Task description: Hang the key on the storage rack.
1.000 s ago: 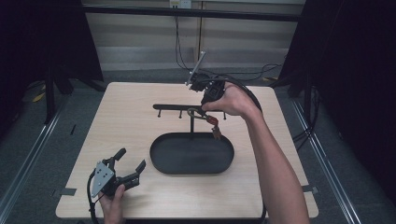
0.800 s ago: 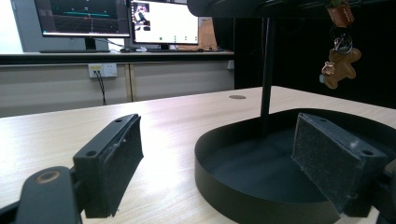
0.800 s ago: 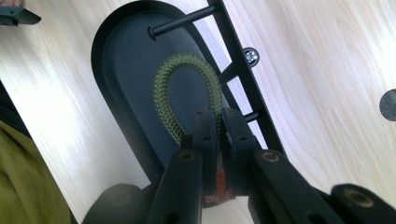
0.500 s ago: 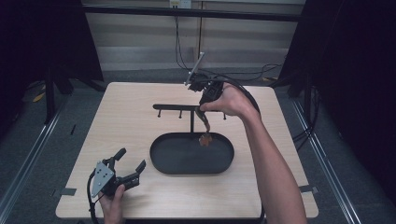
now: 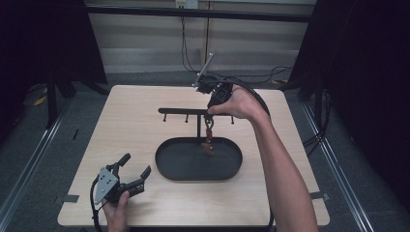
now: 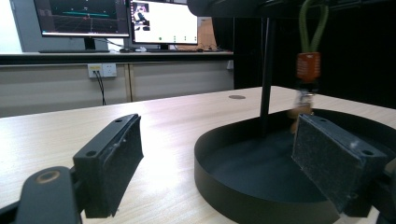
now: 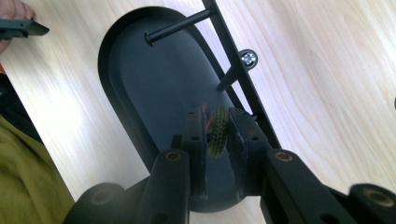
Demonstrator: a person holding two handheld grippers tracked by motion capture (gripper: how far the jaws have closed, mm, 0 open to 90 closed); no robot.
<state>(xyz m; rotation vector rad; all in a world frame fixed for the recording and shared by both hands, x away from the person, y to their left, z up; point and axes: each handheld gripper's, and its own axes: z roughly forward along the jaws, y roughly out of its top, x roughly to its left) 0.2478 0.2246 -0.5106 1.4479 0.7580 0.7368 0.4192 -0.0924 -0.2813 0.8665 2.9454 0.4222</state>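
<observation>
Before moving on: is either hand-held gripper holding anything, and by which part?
The right hand-held gripper pinches the keychain by its green cord loop, orange tag dangling over the tray. The left hand-held gripper holds nothing.

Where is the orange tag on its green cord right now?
In the high view the orange tag hangs just right of the black stand's post, over the oval tray, its green cord between the right claw's jaws.

On your worktop (image 5: 145, 125) the tray (image 5: 169, 166) sits at the centre, the hook rack (image 5: 186, 111) rising from its far side. The keychain (image 5: 209, 140) hangs from the rack over the tray. Your left gripper (image 5: 133, 175) rests near the tray's left end.
</observation>
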